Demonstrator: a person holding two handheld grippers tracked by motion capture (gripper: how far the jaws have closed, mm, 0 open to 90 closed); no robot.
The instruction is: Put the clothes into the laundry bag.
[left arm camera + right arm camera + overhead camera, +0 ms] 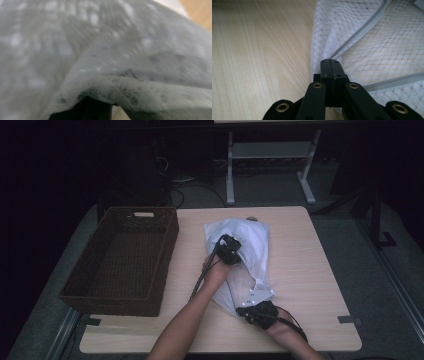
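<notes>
One white mesh laundry bag with a grey zipper [240,255] lies on the pale wooden desk [310,265], right of centre, its far end rounded and puffed, its near end narrowing toward the person's side. To its left, apart from it, stands one dark brown woven wicker basket [122,260].

The right claw [330,61] is at the near corner of the bag, its jaws pressed flat together right where the zipper [359,31] runs into the fabric; it looks clenched on the mesh edge there, though the pinched bit itself is too thin to make out. The left claw [230,251] sits in the middle of the bag, and in the left gripper view the netting drapes right over the camera, with a dark part of the claw showing under the cloth [85,110]. Whether those jaws are clamped on the fabric or just released I cannot tell.

As a judgement, the bag will handle as very light, soft and floppy, with no stiffness of its own. It will sag, fold and slide on the smooth wood if pushed. The mesh can snag on jaw edges, so the firmer hold is likely along the zipper tape or a seamed corner, one claw at each end to keep it spread.
</notes>
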